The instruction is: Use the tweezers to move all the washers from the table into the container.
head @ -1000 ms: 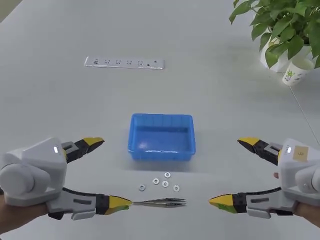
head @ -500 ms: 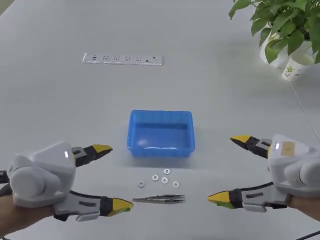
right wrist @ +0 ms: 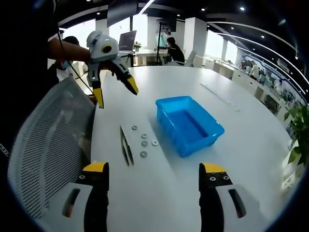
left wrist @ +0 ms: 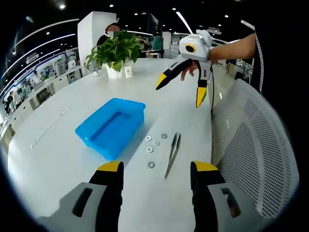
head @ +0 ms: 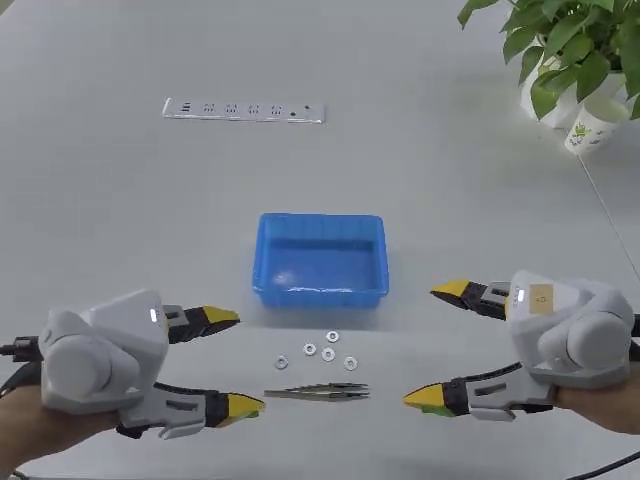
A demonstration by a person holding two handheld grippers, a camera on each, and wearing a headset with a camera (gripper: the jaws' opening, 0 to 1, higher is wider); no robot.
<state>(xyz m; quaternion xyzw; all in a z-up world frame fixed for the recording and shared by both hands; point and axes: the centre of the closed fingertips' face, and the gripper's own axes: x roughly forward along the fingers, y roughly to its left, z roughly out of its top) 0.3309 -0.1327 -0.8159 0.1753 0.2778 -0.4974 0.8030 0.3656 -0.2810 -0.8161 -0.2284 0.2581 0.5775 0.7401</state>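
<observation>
My left claw [head: 245, 361] and right claw [head: 422, 345] look alike: each has a rounded pale-grey housing [head: 95, 360] and black jaws ending in yellow tips. A small white light [head: 153, 316] glows on the left housing, and a black cable [head: 15, 349] leaves it. The right housing carries a tan label [head: 541, 298]. Small screws [right wrist: 211, 179] dot my right jaws.

Blue container [head: 320, 256], silvery washers [head: 328, 354] and tweezers [head: 318, 391] on a pale grey table [head: 120, 220]; left gripper [head: 250, 361] and right gripper [head: 418, 345] light grey with black, yellow-tipped jaws; green-leaved plant [head: 560, 40].
</observation>
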